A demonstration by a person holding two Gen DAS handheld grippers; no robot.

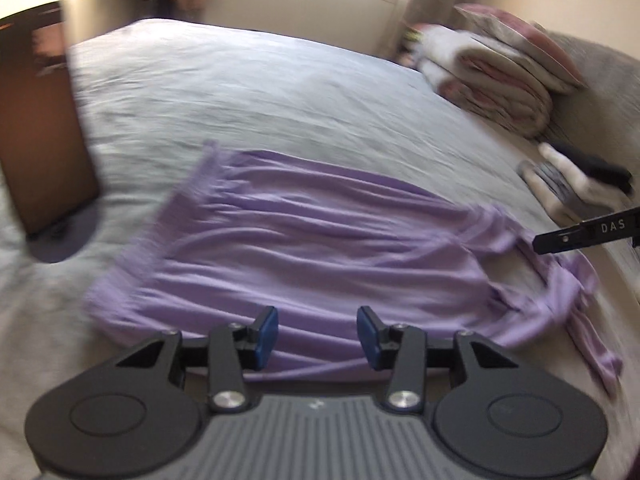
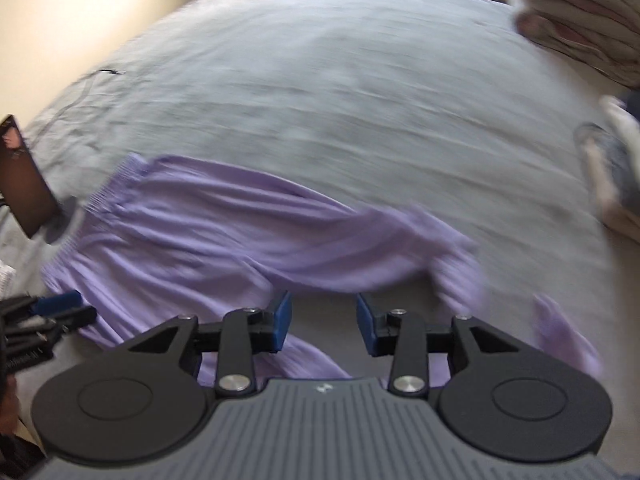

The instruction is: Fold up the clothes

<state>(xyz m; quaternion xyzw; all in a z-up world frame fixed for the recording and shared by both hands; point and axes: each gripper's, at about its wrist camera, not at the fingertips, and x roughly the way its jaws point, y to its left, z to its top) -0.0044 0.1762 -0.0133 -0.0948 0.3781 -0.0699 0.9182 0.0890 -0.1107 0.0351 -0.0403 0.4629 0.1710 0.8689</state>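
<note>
Purple pants (image 1: 320, 248) stretched nine-to-three at twelve o'clock of left gripper (image 1: 317, 338) and right gripper (image 2: 323, 322); jaws apart, empty.

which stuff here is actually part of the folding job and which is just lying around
Part of the job:
purple pants, spread on the bed sheet
left gripper, open
right gripper, open

Just lying about:
folded blanket stack
brown box
slipper-like thing, too blurred to tell
</note>
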